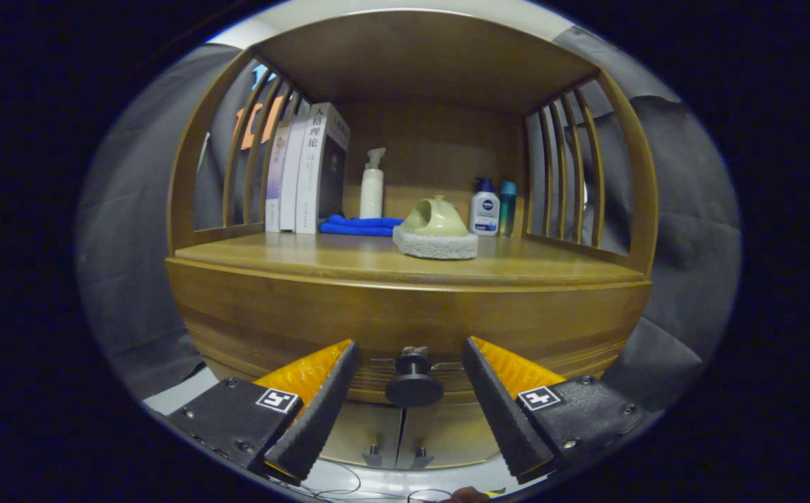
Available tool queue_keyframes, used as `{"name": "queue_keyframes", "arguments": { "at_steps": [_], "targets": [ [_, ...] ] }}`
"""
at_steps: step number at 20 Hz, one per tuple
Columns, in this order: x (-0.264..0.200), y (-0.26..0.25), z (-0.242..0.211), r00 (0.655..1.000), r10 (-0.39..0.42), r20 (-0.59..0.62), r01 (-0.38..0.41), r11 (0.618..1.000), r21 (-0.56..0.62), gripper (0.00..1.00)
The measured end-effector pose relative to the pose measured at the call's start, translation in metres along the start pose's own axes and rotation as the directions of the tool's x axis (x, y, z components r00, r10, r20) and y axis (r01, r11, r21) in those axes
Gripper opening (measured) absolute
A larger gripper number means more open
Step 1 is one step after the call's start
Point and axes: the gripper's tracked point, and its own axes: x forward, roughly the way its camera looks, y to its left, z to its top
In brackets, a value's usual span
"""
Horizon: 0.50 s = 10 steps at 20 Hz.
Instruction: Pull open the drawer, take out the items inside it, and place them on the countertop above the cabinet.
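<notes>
A wooden cabinet faces me, its drawer front [405,325] closed under the countertop [349,262]. A dark round knob [414,382] sticks out of the drawer's middle. My gripper [410,349] is open, with the knob sitting between its two fingers and neither finger touching it. The drawer's contents are hidden.
On the countertop stand several books [307,171], a white pump bottle [372,185], a blue cloth [359,226], a green ceramic piece on a grey pad [436,234], a lotion bottle [484,208] and a teal bottle [507,206]. Slatted side rails and a top board frame the shelf. Two lower doors [398,436] sit below the drawer.
</notes>
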Motion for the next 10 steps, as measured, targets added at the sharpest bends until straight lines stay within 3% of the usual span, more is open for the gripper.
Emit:
{"name": "queue_keyframes", "arguments": {
  "at_steps": [10],
  "targets": [
    [-0.129, 0.019, 0.052, 0.986, 0.126, 0.109, -0.131, 0.991, 0.037, 0.99]
  ]
}}
